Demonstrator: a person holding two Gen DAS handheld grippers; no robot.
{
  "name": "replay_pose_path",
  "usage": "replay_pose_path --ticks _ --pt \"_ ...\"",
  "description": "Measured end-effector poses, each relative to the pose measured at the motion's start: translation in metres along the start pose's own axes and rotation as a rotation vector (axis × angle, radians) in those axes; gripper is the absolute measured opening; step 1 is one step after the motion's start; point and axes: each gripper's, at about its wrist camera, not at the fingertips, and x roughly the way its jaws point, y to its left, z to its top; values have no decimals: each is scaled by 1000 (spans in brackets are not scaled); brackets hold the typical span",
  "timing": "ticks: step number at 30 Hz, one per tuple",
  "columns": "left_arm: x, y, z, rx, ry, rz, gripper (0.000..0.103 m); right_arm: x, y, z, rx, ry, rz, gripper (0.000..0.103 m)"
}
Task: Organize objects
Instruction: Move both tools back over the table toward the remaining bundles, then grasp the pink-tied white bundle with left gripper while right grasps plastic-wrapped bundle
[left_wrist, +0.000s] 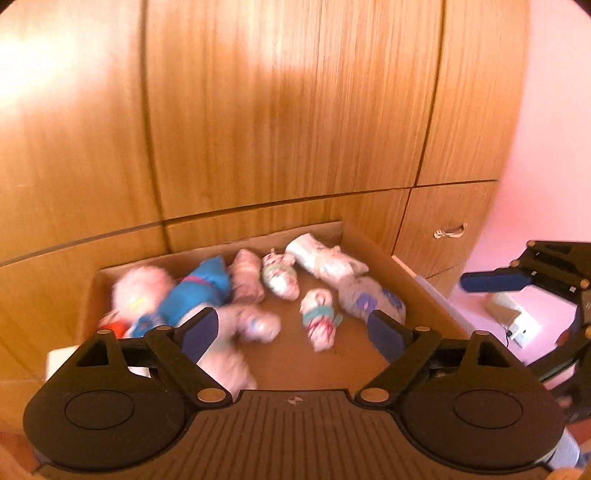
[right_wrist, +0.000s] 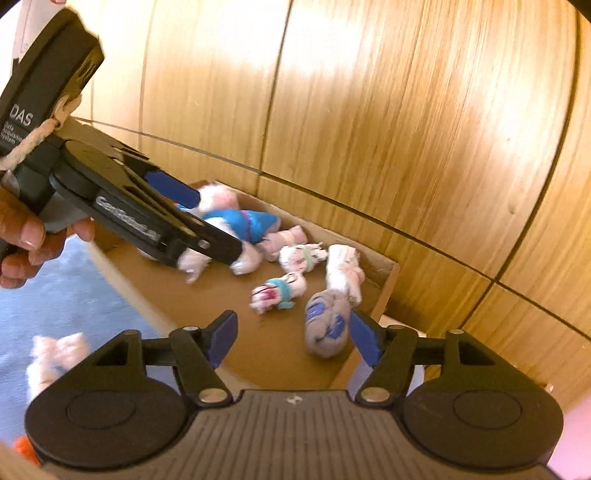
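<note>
both open grippers, left gripper (left_wrist: 291, 332) and right gripper (right_wrist: 291, 339), hover over sock-filled cardboard box (left_wrist: 373, 240).

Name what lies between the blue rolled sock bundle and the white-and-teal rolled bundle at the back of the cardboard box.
A pale pink rolled bundle lies between the blue rolled sock bundle and the white-and-teal rolled bundle. The left wrist view shows this best.

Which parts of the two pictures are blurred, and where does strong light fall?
Left wrist view: the rolled pink sock bundle near the left gripper is smeared by motion; sunlight washes out the wooden wardrobe doors at upper left. Right wrist view: bright patches on those doors; the brown cardboard box is fairly sharp, and straight edges bow from the fisheye.
</note>
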Motion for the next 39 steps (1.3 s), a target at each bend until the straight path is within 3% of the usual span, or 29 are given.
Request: replay_pose_path --ticks 9,19,27,39 --pt "-76 16 -75 -32 -21 51 95 -56 62 -29 9 -39 113 70" --pt "-115 15 -132 -4 14 69 96 -22 114 -38 -107 54 234 68" --pt "-112 11 -144 39 54 35 97 -5 99 -33 -85 111 264 40" --pt "-78 -9 -135 75 82 -23 95 -22 74 -34 -24 90 220 36"
